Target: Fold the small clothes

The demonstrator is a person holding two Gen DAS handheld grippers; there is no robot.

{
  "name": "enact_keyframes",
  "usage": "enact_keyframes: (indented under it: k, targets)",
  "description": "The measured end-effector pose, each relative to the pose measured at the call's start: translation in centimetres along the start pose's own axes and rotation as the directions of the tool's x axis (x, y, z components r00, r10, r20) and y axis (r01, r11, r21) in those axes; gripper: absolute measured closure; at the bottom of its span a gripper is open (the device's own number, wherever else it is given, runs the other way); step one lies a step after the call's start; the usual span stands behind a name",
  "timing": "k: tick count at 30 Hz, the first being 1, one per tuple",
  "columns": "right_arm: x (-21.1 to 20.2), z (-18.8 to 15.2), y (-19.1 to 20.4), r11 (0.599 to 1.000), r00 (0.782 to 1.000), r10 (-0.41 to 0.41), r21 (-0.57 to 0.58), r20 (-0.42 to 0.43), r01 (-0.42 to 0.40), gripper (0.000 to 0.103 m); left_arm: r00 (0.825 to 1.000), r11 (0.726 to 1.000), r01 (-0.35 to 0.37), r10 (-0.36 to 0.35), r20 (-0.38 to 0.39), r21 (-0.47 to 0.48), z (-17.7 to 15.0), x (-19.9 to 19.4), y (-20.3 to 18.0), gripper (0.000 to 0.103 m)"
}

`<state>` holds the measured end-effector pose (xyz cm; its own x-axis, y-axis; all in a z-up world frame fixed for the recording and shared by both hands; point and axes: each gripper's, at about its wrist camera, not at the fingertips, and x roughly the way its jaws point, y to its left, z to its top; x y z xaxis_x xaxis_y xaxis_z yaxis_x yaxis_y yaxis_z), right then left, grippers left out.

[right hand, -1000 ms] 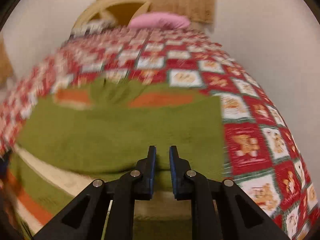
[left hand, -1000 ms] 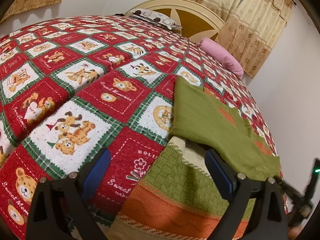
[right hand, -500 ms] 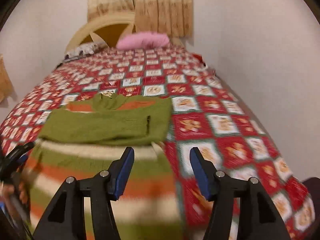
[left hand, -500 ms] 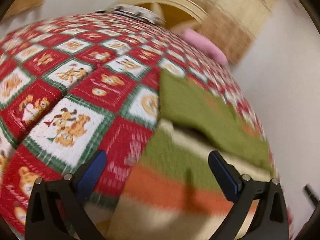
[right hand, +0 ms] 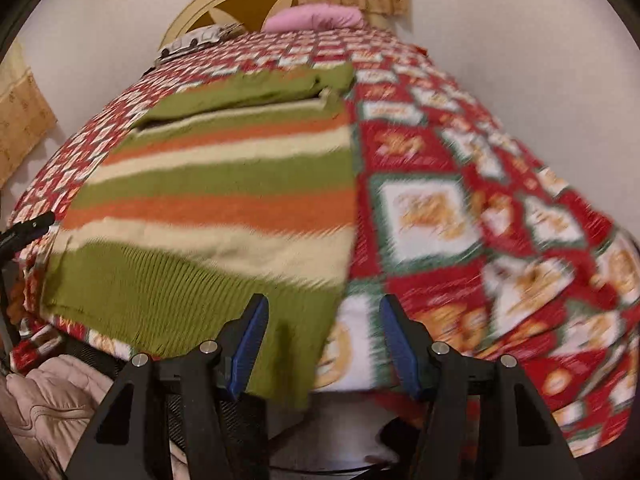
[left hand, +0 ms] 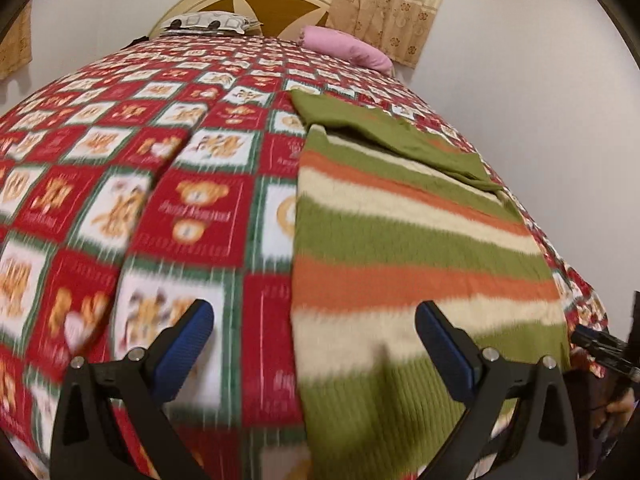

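Note:
A small knitted sweater (left hand: 400,240) with green, orange and cream stripes lies flat on the bed, its green sleeves folded across the far part (left hand: 380,136). It also shows in the right wrist view (right hand: 224,208). My left gripper (left hand: 314,340) is open and empty, above the sweater's near left edge. My right gripper (right hand: 324,344) is open and empty, above the sweater's near right corner at the bed's foot. Both views are blurred.
The bed has a red, green and white bear-patterned quilt (left hand: 120,200). A pink pillow (left hand: 344,50) and a patterned pillow (left hand: 208,22) lie by the headboard. A white wall runs along the right side. A beige padded cloth (right hand: 48,400) lies below the bed's foot.
My right gripper let go of the green sleeve, opened and drew back to the sweater's near right corner. My left gripper also pulled back toward the hem, staying open.

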<state>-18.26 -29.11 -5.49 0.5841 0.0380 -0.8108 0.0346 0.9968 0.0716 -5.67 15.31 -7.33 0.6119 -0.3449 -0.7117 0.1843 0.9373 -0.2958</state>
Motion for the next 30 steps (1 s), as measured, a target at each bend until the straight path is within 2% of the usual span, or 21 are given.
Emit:
enact_keyframes:
  k: [1,5,7,9,11,13,14,15,16,17,18,19,20,22,24,30]
  targets:
    - [0.6,-0.4,0.4,1.000,1.000,0.019,0.002,-0.011,-0.019,0.044,1.000,1.000,0.002,-0.002,-0.011,0.001,-0.5,-0.2,0.0,0.001]
    - [1.6,-1.6,1.2,1.000,0.999,-0.018,-0.006,-0.030,0.018,0.044,0.999,0.999,-0.008,0.010,-0.043,0.052,-2.3,-0.7,-0.5,0.004]
    - [1.4,-2.2,1.2,1.000,1.000,-0.012,0.019,-0.026,0.013,0.044,0.998,0.998,0.012,-0.008,-0.061,0.069,-3.1,-0.9,-0.8,0.008]
    - [1.1,-2.6,1.6,1.000,1.000,-0.003,0.024,-0.030,0.003,0.044,0.994,0.996,0.055,-0.048,-0.095,0.066,-3.7,-0.8,-1.0,0.019]
    - [1.0,-3.0,2.2,1.000,0.999,0.010,0.010,-0.041,-0.009,0.046,0.993,0.994,0.073,-0.064,-0.101,0.084,-4.3,-1.1,-1.5,0.022]
    - [1.0,-3.1,2.9,0.999,0.998,0.028,-0.013,-0.051,-0.029,0.060,0.989,0.990,0.099,-0.087,-0.122,0.101,-4.6,-1.1,-2.2,0.028]
    - [1.0,-3.1,3.1,1.000,0.998,0.021,-0.019,-0.055,-0.023,0.061,0.986,0.988,0.112,-0.098,-0.132,0.105,-4.8,-1.1,-2.4,0.035]
    - [1.1,-3.0,3.1,1.000,0.998,0.018,-0.020,-0.058,-0.020,0.063,0.985,0.986,0.120,-0.104,-0.137,0.113,-4.9,-1.1,-2.7,0.036]
    - [1.1,-3.1,3.0,1.000,0.998,0.019,-0.014,-0.061,-0.020,0.070,0.987,0.985,0.109,-0.091,-0.134,0.132,-5.1,-1.1,-3.0,0.038]
    - [1.1,-3.0,2.8,1.000,0.998,0.019,-0.008,-0.061,-0.020,0.076,0.989,0.985,0.094,-0.075,-0.130,0.147,-5.2,-1.1,-3.2,0.045]
    - [1.1,-3.0,2.6,1.000,0.998,0.022,-0.003,-0.062,-0.022,0.088,0.990,0.984,0.079,-0.060,-0.125,0.158,-5.3,-1.1,-3.4,0.059]
    - [1.1,-3.1,2.4,0.999,0.997,0.036,0.008,-0.065,-0.035,0.090,0.991,0.985,0.072,-0.052,-0.127,0.154,-5.2,-1.0,-3.3,0.070]
    - [1.1,-3.0,2.1,0.998,0.996,0.052,0.027,-0.072,-0.050,0.092,0.989,0.988,0.072,-0.053,-0.136,0.138,-5.0,-0.9,-3.0,0.089]
    - [1.0,-2.9,1.9,0.996,0.994,0.076,0.046,-0.084,-0.072,0.096,0.982,0.991,0.111,-0.098,-0.161,0.069,-4.5,-0.7,-2.0,0.091]
    - [0.5,-2.5,1.7,0.991,0.989,0.124,0.068,-0.084,-0.119,0.097,0.976,0.989,0.146,-0.139,-0.169,0.029,-3.9,-0.8,-1.6,0.091]
    - [-1.2,1.4,1.3,0.944,0.953,0.304,0.138,-0.004,-0.300,0.097,0.965,0.974,0.227,-0.222,-0.140,0.022,-0.3,-1.4,-2.7,0.092]
